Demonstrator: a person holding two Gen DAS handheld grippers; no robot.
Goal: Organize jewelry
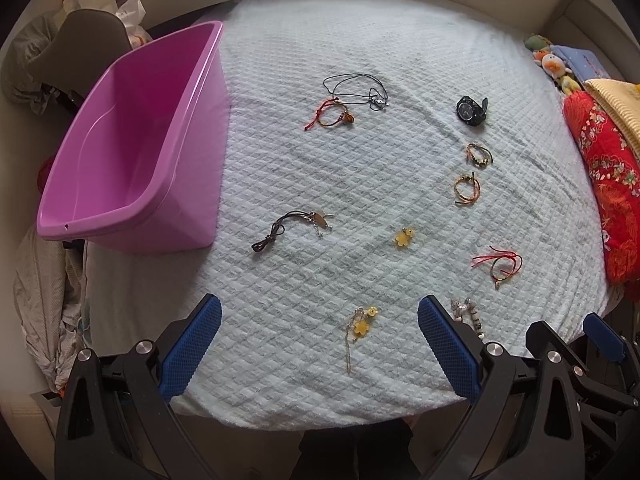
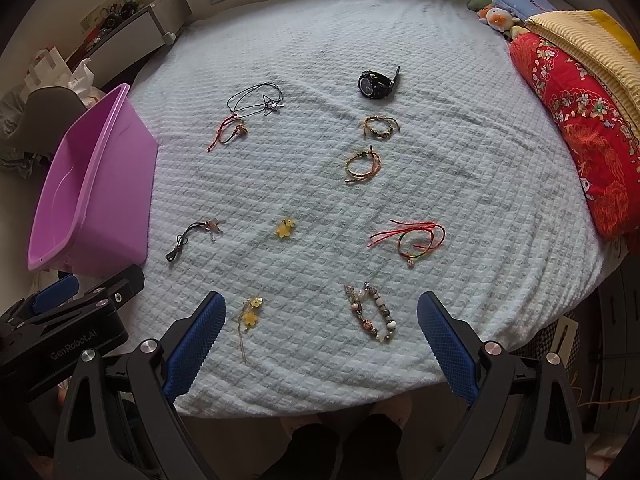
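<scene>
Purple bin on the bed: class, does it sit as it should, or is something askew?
The purple bin sits at the bed's left edge, leaning, not flat on the blanket. It holds nothing; the jewelry, like the black watch, lies scattered outside.

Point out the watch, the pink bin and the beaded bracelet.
watch (image 2: 370, 84): right wrist view, on its dial.
pink bin (image 1: 120, 128): left wrist view, on its inner wall.
beaded bracelet (image 2: 366, 322): right wrist view, on its beads.

bin (image 2: 92, 196) on blanket (image 2: 460, 184), far left | watch (image 2: 375, 83) rear centre | two bracelets (image 2: 381, 126) (image 2: 362, 166) in front of watch | necklace (image 2: 256, 98) left of watch | bead bracelet (image 2: 372, 314) nearest front | pillows (image 2: 576, 120) right edge
</scene>
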